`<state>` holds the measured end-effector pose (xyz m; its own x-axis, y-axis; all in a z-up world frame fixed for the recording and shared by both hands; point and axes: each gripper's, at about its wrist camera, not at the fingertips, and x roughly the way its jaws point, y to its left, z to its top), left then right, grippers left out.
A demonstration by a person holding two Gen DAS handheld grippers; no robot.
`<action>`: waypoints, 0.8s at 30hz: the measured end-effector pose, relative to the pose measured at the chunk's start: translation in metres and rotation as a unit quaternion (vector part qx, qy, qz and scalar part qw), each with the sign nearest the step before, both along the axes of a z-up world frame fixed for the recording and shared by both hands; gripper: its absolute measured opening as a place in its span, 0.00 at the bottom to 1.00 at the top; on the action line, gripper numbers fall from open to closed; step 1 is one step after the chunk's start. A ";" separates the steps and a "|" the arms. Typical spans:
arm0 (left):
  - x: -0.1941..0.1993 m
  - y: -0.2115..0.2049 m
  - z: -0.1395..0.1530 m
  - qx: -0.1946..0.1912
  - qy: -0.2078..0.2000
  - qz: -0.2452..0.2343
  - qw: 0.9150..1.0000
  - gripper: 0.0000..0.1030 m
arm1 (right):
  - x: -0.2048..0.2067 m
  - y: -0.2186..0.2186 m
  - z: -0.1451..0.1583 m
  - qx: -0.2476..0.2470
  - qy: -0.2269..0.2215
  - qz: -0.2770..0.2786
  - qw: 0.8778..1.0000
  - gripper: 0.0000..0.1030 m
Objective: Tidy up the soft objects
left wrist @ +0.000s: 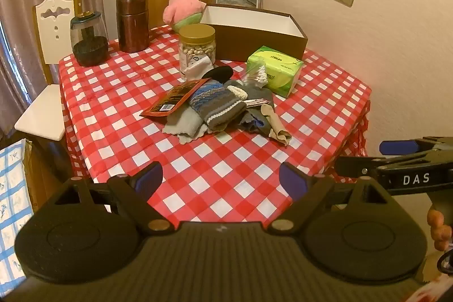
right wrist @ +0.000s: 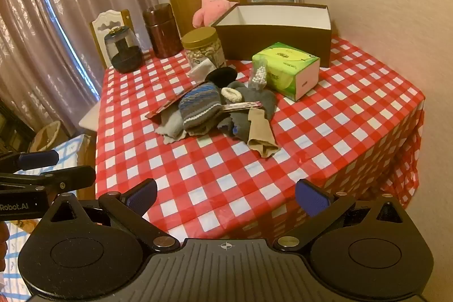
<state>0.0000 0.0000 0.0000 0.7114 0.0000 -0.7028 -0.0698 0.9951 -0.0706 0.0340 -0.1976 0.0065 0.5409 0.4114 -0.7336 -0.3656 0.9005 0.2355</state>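
Checkered table point(left wrist: 226, 174): sock pile point(left wrist: 218, 106) just before empty box point(left wrist: 254, 33), nothing sorted yet; left gripper point(left wrist: 220, 181), right gripper point(right wrist: 226, 196) both wide, holding nothing.

plush point(left wrist: 183, 4) base hidden (behind box point(left wrist: 256, 40))

A table point(left wrist: 215, 169) draped in a red-and-white checked cloth carries a gold-lidded jar of nuts point(left wrist: 196, 50), a dark brown canister point(left wrist: 132, 22) and a smoky glass jar point(left wrist: 89, 40) along its far left side. A green tissue pack point(left wrist: 273, 70) lies near the wall, with a bag of white beads point(left wrist: 258, 74) touching it. A white chair point(left wrist: 49, 53) stands beside the table, before pale curtains point(right wrist: 56, 4).
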 end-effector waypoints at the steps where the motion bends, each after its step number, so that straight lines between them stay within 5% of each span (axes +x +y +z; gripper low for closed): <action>1: 0.000 0.000 0.000 -0.001 0.000 0.000 1.000 0.86 | 0.000 -0.001 0.000 0.000 0.000 -0.001 1.000 1.00; 24: 0.001 0.001 -0.001 -0.006 0.005 -0.002 1.000 0.86 | 0.004 -0.002 0.000 0.002 -0.003 -0.002 1.000 1.00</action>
